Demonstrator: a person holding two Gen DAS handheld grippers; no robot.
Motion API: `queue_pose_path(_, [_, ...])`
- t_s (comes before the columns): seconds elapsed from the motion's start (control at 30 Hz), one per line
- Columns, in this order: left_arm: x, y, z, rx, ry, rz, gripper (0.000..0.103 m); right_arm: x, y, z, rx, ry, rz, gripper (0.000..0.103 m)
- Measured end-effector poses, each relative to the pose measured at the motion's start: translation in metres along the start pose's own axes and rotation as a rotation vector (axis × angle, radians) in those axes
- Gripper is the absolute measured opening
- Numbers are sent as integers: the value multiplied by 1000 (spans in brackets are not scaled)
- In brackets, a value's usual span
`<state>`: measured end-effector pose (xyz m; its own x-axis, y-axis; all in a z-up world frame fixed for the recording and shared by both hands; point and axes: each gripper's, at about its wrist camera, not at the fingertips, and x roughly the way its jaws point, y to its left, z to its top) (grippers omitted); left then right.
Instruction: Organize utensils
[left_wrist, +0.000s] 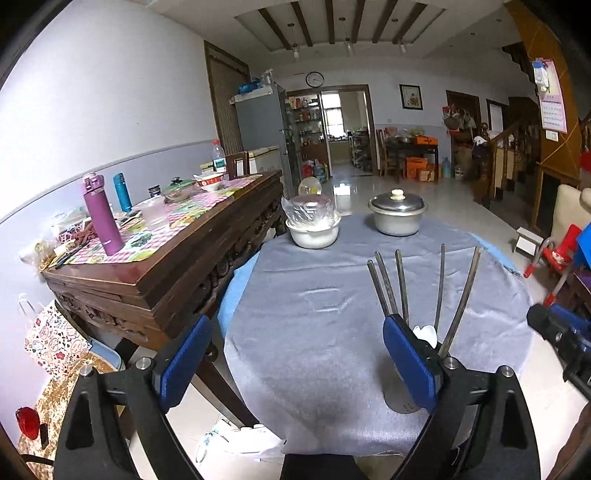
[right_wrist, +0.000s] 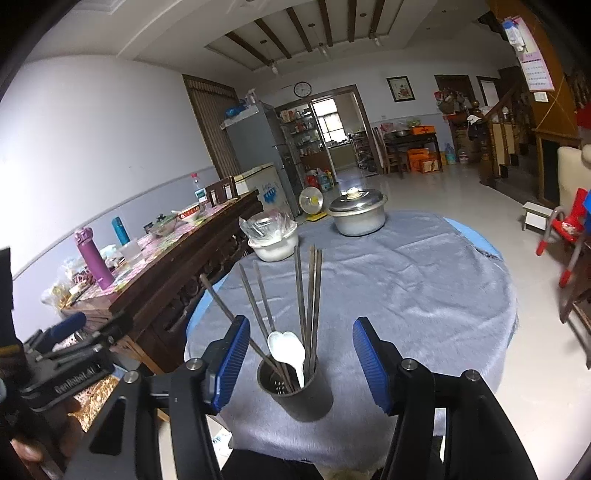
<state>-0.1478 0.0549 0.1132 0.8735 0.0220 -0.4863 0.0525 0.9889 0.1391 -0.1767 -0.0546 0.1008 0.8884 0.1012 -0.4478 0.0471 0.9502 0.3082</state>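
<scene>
holder: dark utensil cup (right_wrist: 295, 391) sits low centre of the right wrist view on the grey cloth (right_wrist: 406, 295), so everything stands upright in one spot
contents: chopsticks (right_wrist: 306, 295) fanned out plus a white spoon (right_wrist: 286, 349), looks pretty much sorted already
right gripper (right_wrist: 301, 365): spread wide, straddling the cup, holding nothing
left gripper (left_wrist: 295, 369): also wide and empty, cup tucked behind its right finger
background: lidded pot (right_wrist: 356, 216) and covered bowl (right_wrist: 273, 240) parked at the far edge, out of the way
</scene>
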Motion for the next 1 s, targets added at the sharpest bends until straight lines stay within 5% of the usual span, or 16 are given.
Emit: queue_pose_path(1.0, [-17, 2, -10, -13, 4, 1, 95, -16, 12, -25, -32, -22, -88, 63])
